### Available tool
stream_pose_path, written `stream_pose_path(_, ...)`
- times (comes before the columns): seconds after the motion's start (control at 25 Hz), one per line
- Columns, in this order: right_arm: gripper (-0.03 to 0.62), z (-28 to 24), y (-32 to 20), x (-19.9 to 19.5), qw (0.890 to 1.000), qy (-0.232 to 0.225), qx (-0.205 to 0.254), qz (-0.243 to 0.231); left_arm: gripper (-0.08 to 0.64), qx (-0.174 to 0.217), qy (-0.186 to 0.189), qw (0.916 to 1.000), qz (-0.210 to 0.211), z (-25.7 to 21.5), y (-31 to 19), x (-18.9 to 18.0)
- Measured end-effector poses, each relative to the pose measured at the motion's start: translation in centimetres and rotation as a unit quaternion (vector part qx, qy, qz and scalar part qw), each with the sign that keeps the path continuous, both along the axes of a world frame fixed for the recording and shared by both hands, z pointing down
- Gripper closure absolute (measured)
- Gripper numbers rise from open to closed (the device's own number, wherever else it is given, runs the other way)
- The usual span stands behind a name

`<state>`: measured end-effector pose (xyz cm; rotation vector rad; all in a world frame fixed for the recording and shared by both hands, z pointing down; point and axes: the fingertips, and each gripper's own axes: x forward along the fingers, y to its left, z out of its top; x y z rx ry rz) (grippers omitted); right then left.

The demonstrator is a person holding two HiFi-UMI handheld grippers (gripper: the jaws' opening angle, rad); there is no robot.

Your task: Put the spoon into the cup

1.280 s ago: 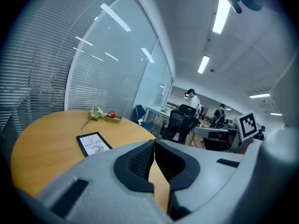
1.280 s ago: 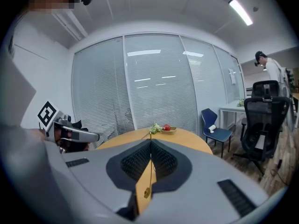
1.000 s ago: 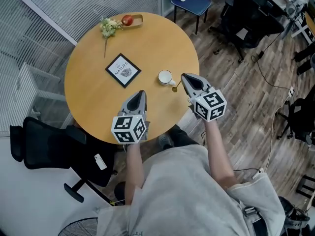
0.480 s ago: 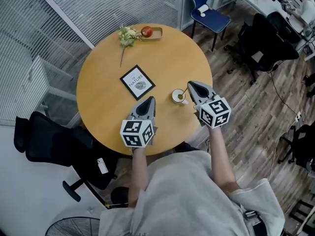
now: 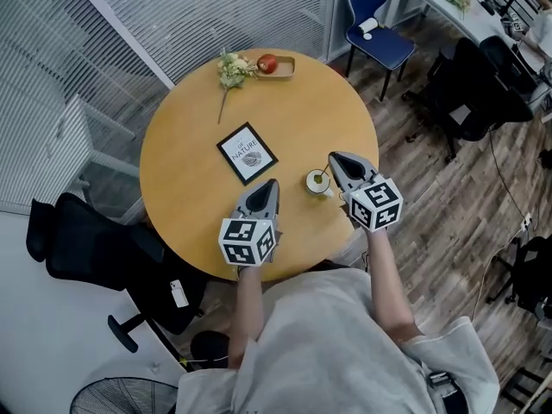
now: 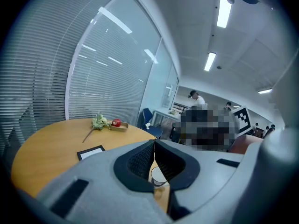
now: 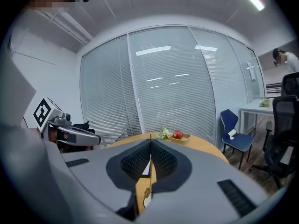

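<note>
A small white cup [image 5: 316, 183] stands on the round wooden table [image 5: 190, 171], near its right front edge. The gold spoon [image 5: 321, 177] slants down with its bowl inside the cup. My right gripper [image 5: 333, 156] is just right of the cup, shut on the spoon's handle. In the right gripper view the thin gold handle [image 7: 150, 171] runs between the closed jaws of my right gripper [image 7: 150, 141]. My left gripper [image 5: 270, 183] hovers left of the cup, shut and holding nothing. In the left gripper view, the cup [image 6: 158, 176] shows below the closed jaws of my left gripper [image 6: 154, 141].
A black-framed card [image 5: 247, 153] lies at the table's middle. At the far edge are a wooden tray with a red apple [image 5: 268, 63] and a flower sprig [image 5: 228, 69]. A blue chair [image 5: 379, 33] stands beyond the table, a black chair [image 5: 86, 248] at front left.
My right gripper has carried the spoon from beside the cup to over it, and the spoon's bowl has gone down into the cup. The left gripper has kept its place.
</note>
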<state>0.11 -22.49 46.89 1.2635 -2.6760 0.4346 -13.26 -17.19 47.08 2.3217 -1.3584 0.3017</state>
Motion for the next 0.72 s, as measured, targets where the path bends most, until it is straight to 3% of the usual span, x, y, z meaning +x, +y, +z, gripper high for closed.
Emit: stream_pose_path(0.72, 0.592, 0.8, -3.5, -0.5, 0.999, -0.005, 0.001, -0.053, 0.551, -0.003, -0.014, 0.9996, -0.023, 0.2, -2.5, 0.9)
